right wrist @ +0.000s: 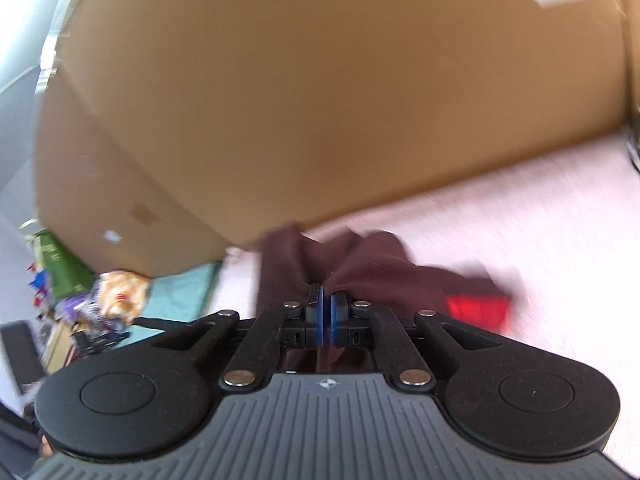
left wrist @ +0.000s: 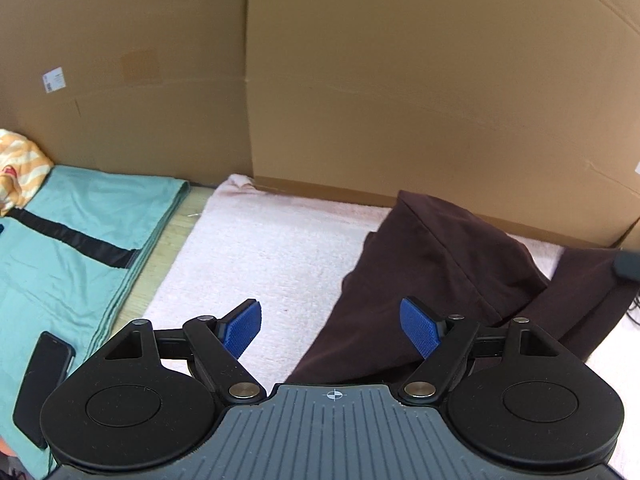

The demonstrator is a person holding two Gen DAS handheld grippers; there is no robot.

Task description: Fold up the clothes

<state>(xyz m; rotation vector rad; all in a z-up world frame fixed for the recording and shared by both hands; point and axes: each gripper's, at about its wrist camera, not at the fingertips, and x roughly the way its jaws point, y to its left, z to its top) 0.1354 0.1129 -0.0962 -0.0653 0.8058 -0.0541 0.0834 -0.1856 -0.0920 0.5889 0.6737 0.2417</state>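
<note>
A dark maroon garment [left wrist: 432, 280] lies spread on a pale pink rug [left wrist: 260, 256], its far part folded up against the cardboard. My left gripper [left wrist: 331, 330] hovers open above the garment's left edge, nothing between its blue pads [left wrist: 244, 328]. In the blurred right wrist view, my right gripper [right wrist: 325, 300] is shut on a bunched fold of the maroon garment [right wrist: 360, 264], which rises to the fingers. A dark tip of the right gripper [left wrist: 628, 264] shows at the far right of the left wrist view.
Large cardboard sheets [left wrist: 360, 80] wall off the back. A teal cloth [left wrist: 72, 240] with a black strap lies left of the rug, a black phone [left wrist: 42, 384] on it. An orange striped bundle [left wrist: 20, 168] sits at far left. A red item [right wrist: 480, 308] lies by the garment.
</note>
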